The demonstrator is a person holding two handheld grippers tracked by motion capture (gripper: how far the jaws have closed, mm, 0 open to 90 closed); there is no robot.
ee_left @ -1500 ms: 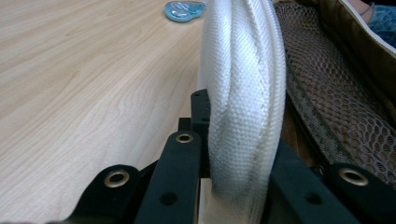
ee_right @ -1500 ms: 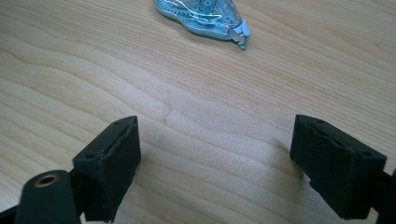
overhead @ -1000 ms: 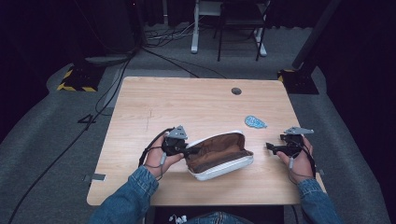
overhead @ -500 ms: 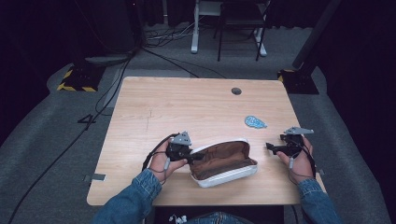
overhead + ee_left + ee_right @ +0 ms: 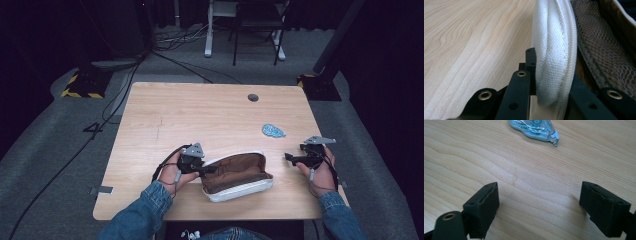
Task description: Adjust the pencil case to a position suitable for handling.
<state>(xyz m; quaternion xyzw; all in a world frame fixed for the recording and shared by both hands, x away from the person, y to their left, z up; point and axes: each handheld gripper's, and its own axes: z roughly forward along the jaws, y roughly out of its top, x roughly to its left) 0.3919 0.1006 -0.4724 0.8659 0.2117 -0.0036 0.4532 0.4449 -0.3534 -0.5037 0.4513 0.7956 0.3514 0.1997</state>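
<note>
White woven fabric fills the space between the jaws of the left gripper point(image 5: 200, 167): the jaws are closed tight on the rolled edge of the pouch point(image 5: 554, 50), pinching it at the pouch's near left end. Just past that pinched edge, in the left gripper view, the brown mesh lining point(image 5: 609, 57) of the open pouch spreads away to the right of the jaws, while bare pale wood lies to their left. From above, the pouch point(image 5: 235, 176) lies open on the table point(image 5: 200, 115), stretching from the left gripper toward the right gripper point(image 5: 292, 159), which rests on the table well apart from it. The right gripper's jaws stand wide apart with nothing between them except bare wood. Ahead of those jaws, a little way off, lies a blue correction tape dispenser point(image 5: 534, 127), clear of both jaws.
</note>
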